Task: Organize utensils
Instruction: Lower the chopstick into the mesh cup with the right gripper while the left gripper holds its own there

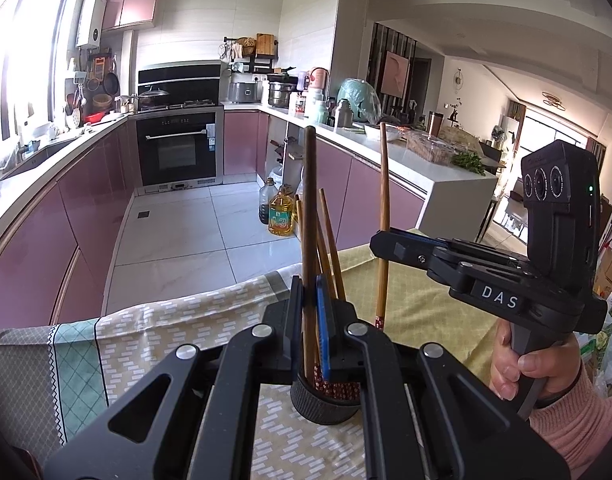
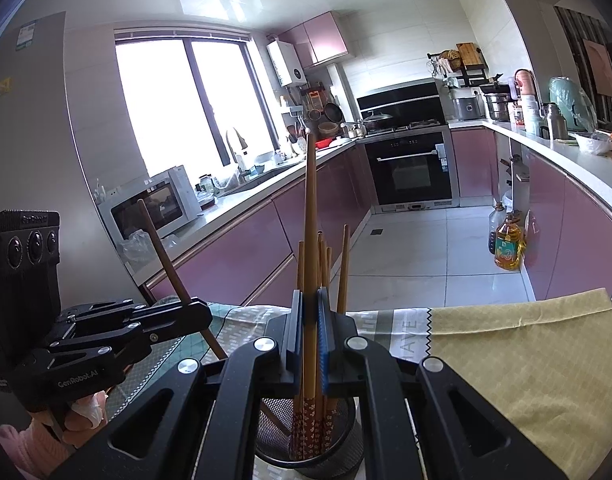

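A: Where are the chopsticks [image 2: 310,264]?
B: Brown, with red flowered ends, they stand upright in the black mesh holder [image 2: 309,450].
A: All of them?
B: One chopstick [image 2: 174,276] leans tilted, left of the holder.

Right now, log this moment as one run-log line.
left tool: shut on chopstick | right tool: shut on long chopstick | mesh holder: holds other chopsticks | stage: placing
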`<state>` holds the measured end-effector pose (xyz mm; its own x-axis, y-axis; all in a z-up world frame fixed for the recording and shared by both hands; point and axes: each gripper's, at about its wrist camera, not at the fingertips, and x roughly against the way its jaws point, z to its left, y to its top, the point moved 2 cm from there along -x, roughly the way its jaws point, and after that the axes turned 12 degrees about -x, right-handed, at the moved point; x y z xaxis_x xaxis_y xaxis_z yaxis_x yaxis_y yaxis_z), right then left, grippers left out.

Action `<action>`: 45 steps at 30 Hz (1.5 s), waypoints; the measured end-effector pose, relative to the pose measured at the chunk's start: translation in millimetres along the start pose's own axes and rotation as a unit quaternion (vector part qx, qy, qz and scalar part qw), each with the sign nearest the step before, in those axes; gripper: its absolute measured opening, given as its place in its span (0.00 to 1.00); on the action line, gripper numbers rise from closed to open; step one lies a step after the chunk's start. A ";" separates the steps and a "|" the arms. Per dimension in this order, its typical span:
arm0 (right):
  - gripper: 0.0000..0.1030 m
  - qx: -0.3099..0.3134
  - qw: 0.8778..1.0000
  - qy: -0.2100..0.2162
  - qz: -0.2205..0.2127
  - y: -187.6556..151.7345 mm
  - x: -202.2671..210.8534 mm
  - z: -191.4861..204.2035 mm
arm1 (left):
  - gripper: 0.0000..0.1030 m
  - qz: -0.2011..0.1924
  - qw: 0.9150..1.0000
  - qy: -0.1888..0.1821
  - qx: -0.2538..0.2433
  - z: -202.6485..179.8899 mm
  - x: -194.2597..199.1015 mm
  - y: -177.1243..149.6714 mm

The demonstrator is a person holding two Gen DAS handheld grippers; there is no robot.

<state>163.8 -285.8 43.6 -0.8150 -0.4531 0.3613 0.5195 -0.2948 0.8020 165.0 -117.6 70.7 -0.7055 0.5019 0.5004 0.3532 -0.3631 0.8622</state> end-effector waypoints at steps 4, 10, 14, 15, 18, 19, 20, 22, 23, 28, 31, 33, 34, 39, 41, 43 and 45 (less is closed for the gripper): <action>0.06 0.001 1.000 0.000 -0.002 -1.2 -0.1 0.0 | 0.07 0.003 1.000 0.000 0.000 0.1 -4.2 -1.4; 0.06 0.007 1.000 0.001 -0.004 -5.0 -1.6 1.4 | 0.07 0.009 1.000 -0.001 -0.002 0.2 -9.0 -4.3; 0.06 0.007 1.000 0.000 -0.002 -6.9 -2.7 1.1 | 0.07 0.013 1.000 -0.002 -0.002 0.9 -11.2 -6.3; 0.06 0.006 1.000 0.000 -0.001 -7.9 -3.3 0.9 | 0.07 0.014 1.000 -0.002 -0.003 1.1 -11.7 -7.2; 0.06 0.005 1.000 -0.002 0.001 -10.4 -6.6 0.9 | 0.07 0.017 1.000 -0.003 -0.002 1.5 -13.5 -9.4; 0.06 0.005 1.000 -0.002 0.000 -10.7 -7.1 0.8 | 0.07 0.018 1.000 -0.003 -0.002 2.1 -14.4 -9.6; 0.06 0.005 1.000 -0.003 0.000 -11.2 -7.7 0.7 | 0.07 0.018 1.000 -0.003 -0.002 1.5 -15.1 -10.5; 0.06 0.004 1.000 -0.002 0.002 -12.2 -8.4 0.3 | 0.07 0.020 1.000 -0.004 -0.001 1.6 -16.0 -12.1; 0.06 0.003 1.000 -0.003 0.003 -11.8 -9.3 0.2 | 0.07 0.020 1.000 -0.004 -0.001 2.1 -16.5 -12.6; 0.06 0.001 1.000 -0.005 0.006 -14.4 -11.7 -2.4 | 0.07 0.025 1.000 -0.006 0.001 3.6 -18.8 -14.7; 0.06 0.000 1.000 -0.005 0.009 -16.4 -12.5 -4.7 | 0.07 0.026 1.000 -0.005 0.002 4.0 -21.0 -16.2; 0.06 0.000 1.000 -0.006 0.011 -18.0 -13.3 -5.7 | 0.07 0.026 1.000 -0.006 0.003 4.3 -21.6 -16.2; 0.06 -0.001 1.000 -0.006 0.011 -18.8 -13.7 -5.9 | 0.07 0.026 1.000 -0.006 0.003 3.5 -22.7 -15.9; 0.06 -0.001 1.000 -0.008 0.015 -20.5 -16.8 -5.8 | 0.07 0.027 1.000 -0.005 0.003 5.0 -22.8 -17.0; 0.06 -0.001 1.000 -0.008 0.016 -20.7 -18.1 -5.6 | 0.07 0.027 1.000 -0.005 0.004 5.2 -23.6 -17.4; 0.06 0.000 1.000 -0.009 0.017 -22.2 -18.9 -5.3 | 0.07 0.028 1.000 -0.004 0.005 5.8 -25.3 -16.4; 0.06 0.000 1.000 -0.008 0.020 -22.7 -20.0 -6.1 | 0.07 0.028 1.000 -0.003 0.005 6.1 -25.2 -16.5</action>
<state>169.9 -275.1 15.2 -0.7973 -0.4514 0.4008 0.5519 -0.2761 0.7869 180.6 -119.4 44.4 -0.6803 0.4865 0.5481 0.3976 -0.3833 0.8337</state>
